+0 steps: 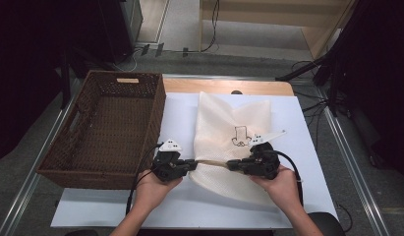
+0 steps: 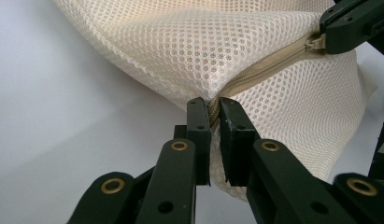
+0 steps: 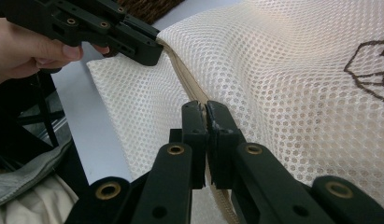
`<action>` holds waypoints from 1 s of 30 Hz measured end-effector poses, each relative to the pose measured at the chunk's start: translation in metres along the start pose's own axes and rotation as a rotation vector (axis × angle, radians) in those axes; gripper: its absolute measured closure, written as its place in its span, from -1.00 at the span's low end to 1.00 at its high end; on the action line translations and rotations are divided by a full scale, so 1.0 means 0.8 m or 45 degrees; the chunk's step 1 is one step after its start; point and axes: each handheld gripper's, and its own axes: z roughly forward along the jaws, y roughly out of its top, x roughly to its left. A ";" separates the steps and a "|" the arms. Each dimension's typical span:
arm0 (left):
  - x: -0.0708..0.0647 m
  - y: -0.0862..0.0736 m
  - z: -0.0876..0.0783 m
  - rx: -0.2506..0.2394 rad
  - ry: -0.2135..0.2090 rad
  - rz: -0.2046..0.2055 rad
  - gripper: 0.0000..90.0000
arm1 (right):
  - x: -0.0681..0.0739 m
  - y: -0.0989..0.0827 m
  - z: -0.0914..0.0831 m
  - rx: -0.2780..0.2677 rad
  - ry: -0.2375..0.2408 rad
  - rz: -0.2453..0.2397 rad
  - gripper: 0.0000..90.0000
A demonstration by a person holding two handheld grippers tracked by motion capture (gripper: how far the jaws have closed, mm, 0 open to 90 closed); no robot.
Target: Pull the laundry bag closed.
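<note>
A cream mesh bag with a small brown drawing lies on the white table top. Its zipper edge is stretched taut between both grippers near the front. My left gripper is shut on the zipper's left end, where the black jaws pinch the mesh and the tape. My right gripper is shut on the zipper farther right. From the left gripper view, the right gripper grips at the zipper slider. The right gripper view has the left gripper on the zipper's far end.
A brown wicker basket stands on the left of the table, close beside the left hand. Metal rails run along both table sides. Cables trail from each gripper toward the front edge.
</note>
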 end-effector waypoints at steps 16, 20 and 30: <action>0.000 0.000 0.000 -0.006 -0.008 -0.004 0.86 | -0.006 -0.005 -0.013 -0.006 -0.017 0.007 0.95; 0.001 0.000 0.000 0.000 -0.003 -0.001 0.86 | -0.008 -0.006 -0.015 0.005 -0.016 0.005 0.95; 0.001 0.000 0.000 -0.008 -0.016 -0.010 0.86 | -0.013 -0.008 -0.022 -0.009 -0.013 0.027 0.95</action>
